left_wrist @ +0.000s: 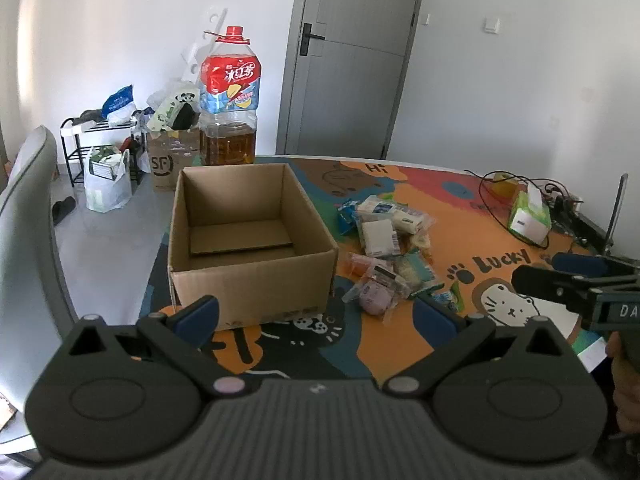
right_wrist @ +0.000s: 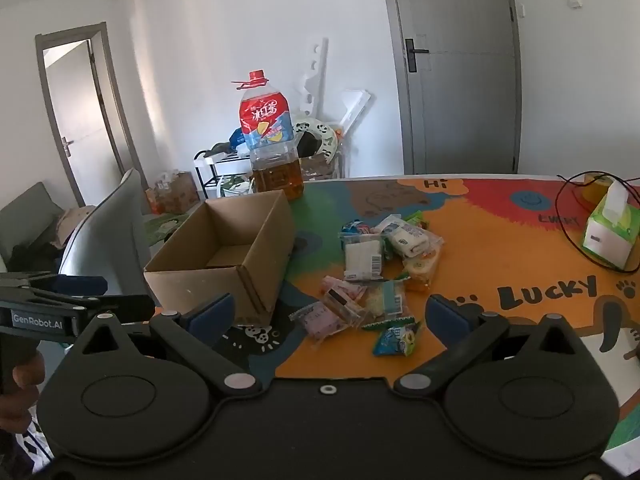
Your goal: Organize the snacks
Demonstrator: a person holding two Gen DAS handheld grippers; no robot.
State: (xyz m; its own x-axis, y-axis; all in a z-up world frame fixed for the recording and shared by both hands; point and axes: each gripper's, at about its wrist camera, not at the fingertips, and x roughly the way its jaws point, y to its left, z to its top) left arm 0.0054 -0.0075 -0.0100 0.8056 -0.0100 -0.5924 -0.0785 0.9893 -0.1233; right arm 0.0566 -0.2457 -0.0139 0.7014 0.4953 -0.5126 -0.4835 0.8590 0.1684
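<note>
The crinkly plastic-wrapped snacks (right_wrist: 376,276) lie heaped on the cartoon-printed table (right_wrist: 500,248), just beside an open corrugated cardboard box (left_wrist: 252,240), and their overlapping wrappers and small print are hard to read. Both the left claw (left_wrist: 316,316) and the right claw (right_wrist: 328,316) gape wide and grip nothing. The box's near wall hides part of its floor, where a loose flat cardboard sheet (left_wrist: 240,236) rests.

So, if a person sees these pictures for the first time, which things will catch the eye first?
Probably the open cardboard box, empty except for a loose cardboard sheet, on the left of the colourful cartoon table mat. Just right of it lies a heap of wrapped snacks. Behind the box stands a big iced tea bottle with a red cap, partly full.
</note>
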